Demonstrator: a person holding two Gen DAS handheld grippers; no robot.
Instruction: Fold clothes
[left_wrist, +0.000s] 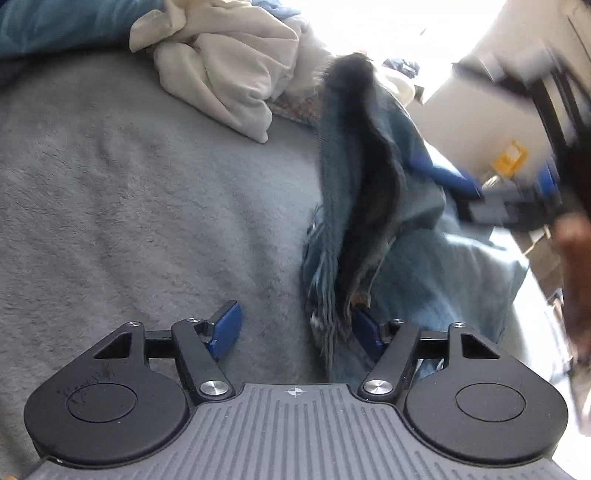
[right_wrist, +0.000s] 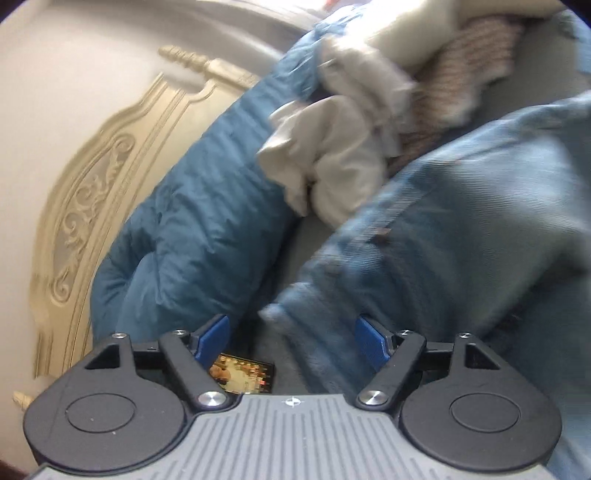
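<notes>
jeans (left_wrist: 354, 192) lie in a rumpled ridge on the grey blanket (left_wrist: 129, 192), long axis running away from the left gripper (left_wrist: 295, 328), frayed hem nearest it; that gripper's jaws stand wide apart, the hem brushing its right pad, nothing pinched. the right gripper (right_wrist: 291, 339) is equally wide open with denim (right_wrist: 461, 221) crowding its right pad, gripping nothing. one pair of jeans, one white garment (left_wrist: 229, 62), one blue quilt (right_wrist: 192, 206), one small picture card (right_wrist: 243, 376).
</notes>
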